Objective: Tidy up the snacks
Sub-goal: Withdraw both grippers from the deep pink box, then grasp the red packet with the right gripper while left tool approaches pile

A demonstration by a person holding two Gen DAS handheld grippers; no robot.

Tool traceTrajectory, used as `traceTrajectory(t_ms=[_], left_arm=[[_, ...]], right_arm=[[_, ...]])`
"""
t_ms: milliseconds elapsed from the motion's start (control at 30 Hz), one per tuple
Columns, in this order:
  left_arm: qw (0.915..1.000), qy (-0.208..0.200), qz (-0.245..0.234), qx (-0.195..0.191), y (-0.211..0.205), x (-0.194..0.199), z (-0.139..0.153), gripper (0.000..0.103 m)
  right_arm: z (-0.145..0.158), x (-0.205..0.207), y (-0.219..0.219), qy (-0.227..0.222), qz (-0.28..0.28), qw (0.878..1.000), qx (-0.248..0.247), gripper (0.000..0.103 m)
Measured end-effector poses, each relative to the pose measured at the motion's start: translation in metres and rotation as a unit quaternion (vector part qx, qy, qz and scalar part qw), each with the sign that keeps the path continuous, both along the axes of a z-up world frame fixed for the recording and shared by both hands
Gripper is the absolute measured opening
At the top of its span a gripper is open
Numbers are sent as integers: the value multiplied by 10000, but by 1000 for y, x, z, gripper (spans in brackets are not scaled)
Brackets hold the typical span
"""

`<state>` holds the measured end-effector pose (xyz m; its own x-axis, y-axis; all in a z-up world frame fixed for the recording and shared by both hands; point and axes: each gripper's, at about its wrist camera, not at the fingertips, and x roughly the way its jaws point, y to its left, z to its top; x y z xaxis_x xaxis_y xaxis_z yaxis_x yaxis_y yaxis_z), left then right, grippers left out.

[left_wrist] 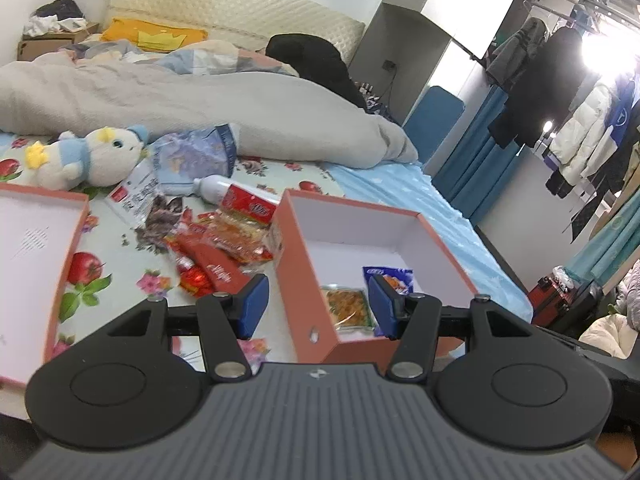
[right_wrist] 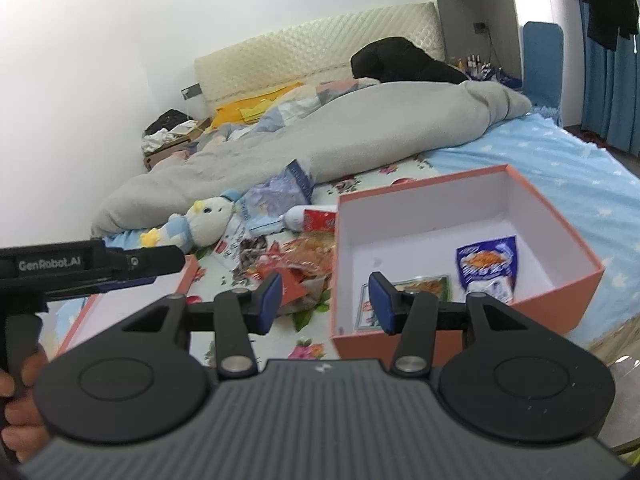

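An orange box [left_wrist: 436, 240] with a white inside stands open on the bed. In it lie a blue snack packet [left_wrist: 394, 276] and a green-edged packet [left_wrist: 346, 306]. Left of the box is a pile of red and orange snack packets [left_wrist: 224, 252]. My left gripper [left_wrist: 319, 306] hovers open over the box's near left wall, nothing between its blue pads. In the right wrist view my right gripper [right_wrist: 325, 302] is open and empty over the box [right_wrist: 560, 216], near the green-edged packet [right_wrist: 420, 286] and the blue packet [right_wrist: 488, 266]. The left gripper [right_wrist: 168, 260] reaches in from the left.
The orange box lid [left_wrist: 64, 256] lies upturned at the left. A plush toy [left_wrist: 92, 156], a blue-white bag [left_wrist: 196, 156] and a white tube [left_wrist: 212, 186] lie beyond the pile. A grey duvet [left_wrist: 200, 100] fills the far bed. Hanging clothes [left_wrist: 560, 80] stand right.
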<state>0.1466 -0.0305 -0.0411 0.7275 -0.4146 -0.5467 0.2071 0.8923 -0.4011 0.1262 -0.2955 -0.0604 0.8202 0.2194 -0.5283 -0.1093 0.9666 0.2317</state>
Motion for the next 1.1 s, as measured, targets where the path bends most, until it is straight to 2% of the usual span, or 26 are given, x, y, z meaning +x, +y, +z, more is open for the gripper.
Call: traceTrajectory(t_ms=[167,400,567,867,1100], left_arm=[[9999,37,106,65,17,-10,-3,61],[9993,74,354,31,34,-19,-11,61],[9985,265,481,-52,41,-22,-24,61],[9984,450,351,10,47,-4,-53,60],[9981,536,296,-106,61,5,-70,60]], right_arm=[[-7,-4,17,32,109,9999,56,51],[-18,-9,33,50,368,9992,-136,51],[-28,-9,36,151,529,9984,-105,51],[-50,-6,43,286,634,9975,-127,51],[-63,1,61,387,798,9958,-243,51]])
